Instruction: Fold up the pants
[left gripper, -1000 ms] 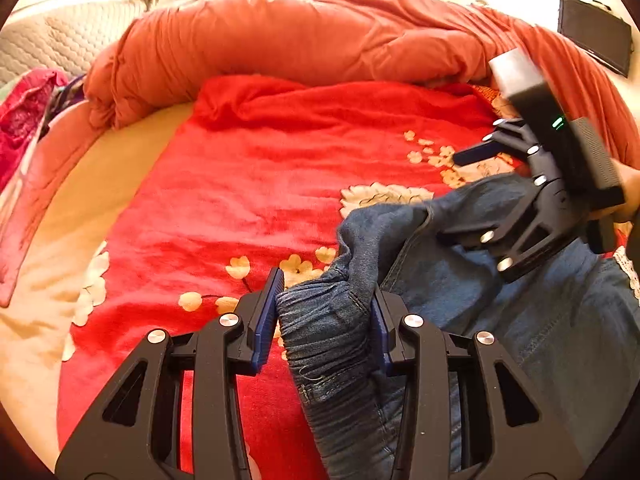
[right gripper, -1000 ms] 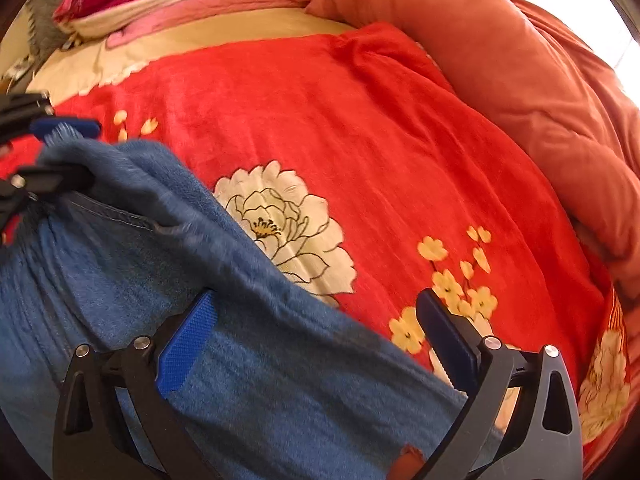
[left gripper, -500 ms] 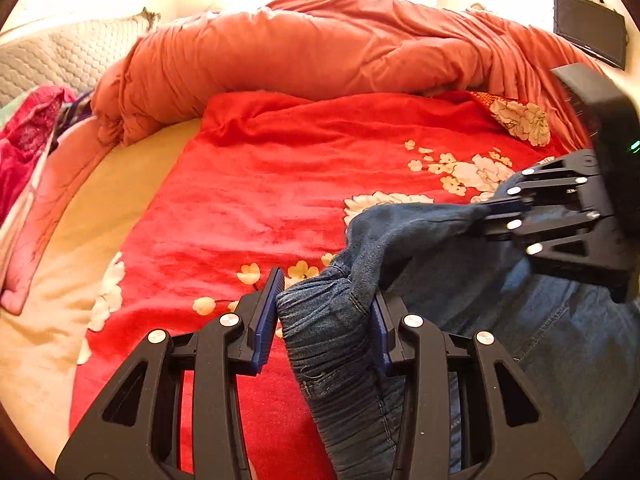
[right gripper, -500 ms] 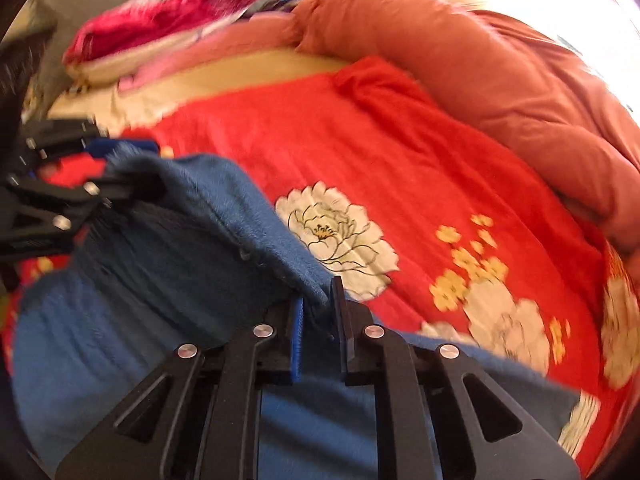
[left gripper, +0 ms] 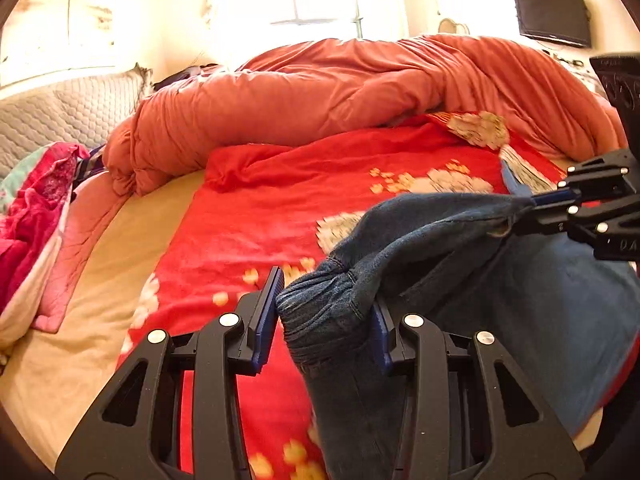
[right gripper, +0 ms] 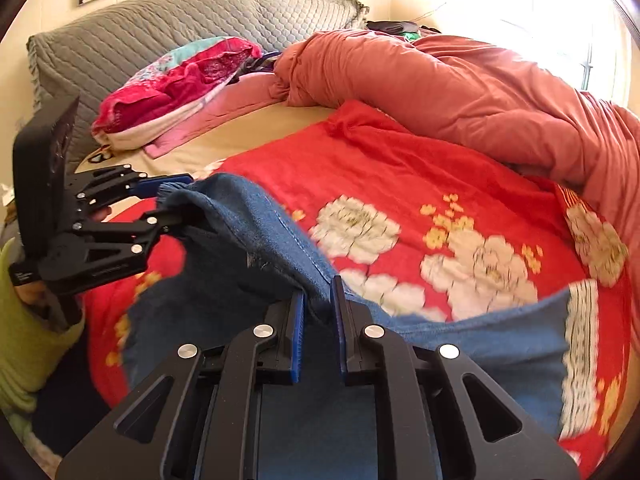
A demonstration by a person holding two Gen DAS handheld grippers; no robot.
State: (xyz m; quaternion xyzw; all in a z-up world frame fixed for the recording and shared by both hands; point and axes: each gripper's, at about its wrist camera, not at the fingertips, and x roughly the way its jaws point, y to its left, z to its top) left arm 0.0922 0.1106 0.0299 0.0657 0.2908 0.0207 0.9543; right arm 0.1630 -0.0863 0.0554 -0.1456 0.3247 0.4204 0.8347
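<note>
Blue denim pants (left gripper: 520, 300) (right gripper: 248, 220) hang lifted over the red floral blanket (left gripper: 280, 208) (right gripper: 400, 168). My left gripper (left gripper: 326, 312) is shut on the gathered elastic band at one corner; the right wrist view shows it at the left (right gripper: 168, 200). My right gripper (right gripper: 318, 304) is shut on the edge of the same band, which is pinched between its blue pads. In the left wrist view it sits at the right (left gripper: 536, 200). The band is stretched between the two grippers, and the rest of the pants droops onto the bed.
A bunched orange duvet (left gripper: 340, 88) (right gripper: 460, 92) lies along the far side of the bed. Pink and red clothes (left gripper: 36, 208) (right gripper: 184, 76) are piled by the grey quilted headboard (right gripper: 160, 24). A yellow-green sleeve (right gripper: 24, 332) is at lower left. A TV (left gripper: 552, 16) hangs on the wall.
The right gripper went from wide open around the pants edge to shut on it. Both grippers then rose and tilted up, lifting the band off the blanket.
</note>
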